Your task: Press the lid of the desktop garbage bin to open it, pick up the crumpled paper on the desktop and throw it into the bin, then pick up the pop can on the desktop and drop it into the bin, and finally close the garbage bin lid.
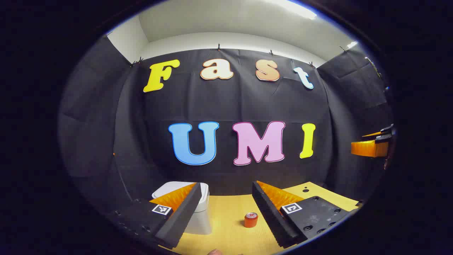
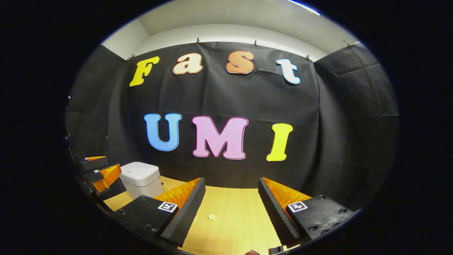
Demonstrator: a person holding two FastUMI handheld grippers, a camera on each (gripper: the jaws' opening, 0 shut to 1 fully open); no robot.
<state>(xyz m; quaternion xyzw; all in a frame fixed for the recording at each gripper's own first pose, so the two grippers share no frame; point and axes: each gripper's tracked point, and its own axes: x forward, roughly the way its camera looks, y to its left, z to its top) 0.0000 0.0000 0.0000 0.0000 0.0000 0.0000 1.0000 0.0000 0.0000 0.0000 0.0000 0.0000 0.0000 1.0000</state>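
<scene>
The white garbage bin (image 1: 201, 216) stands on the wooden desktop with its lid down, partly behind my left gripper's near finger. A red pop can (image 1: 251, 220) stands upright between the fingers of my left gripper (image 1: 228, 212), farther off, and the gripper is open with nothing in it. In the right gripper view the bin (image 2: 141, 179) sits at the left, lid closed. A small crumpled paper (image 2: 211, 217) lies on the desktop ahead of my right gripper (image 2: 231, 209), which is open and holds nothing. The left gripper (image 2: 97, 173) shows at the far left beside the bin.
The wooden desktop (image 2: 240, 219) runs back to the black cloth wall. At the right edge of the left gripper view the right gripper (image 1: 375, 143) shows, held above the desk. A fingertip of a hand (image 1: 214, 252) peeks in at the bottom.
</scene>
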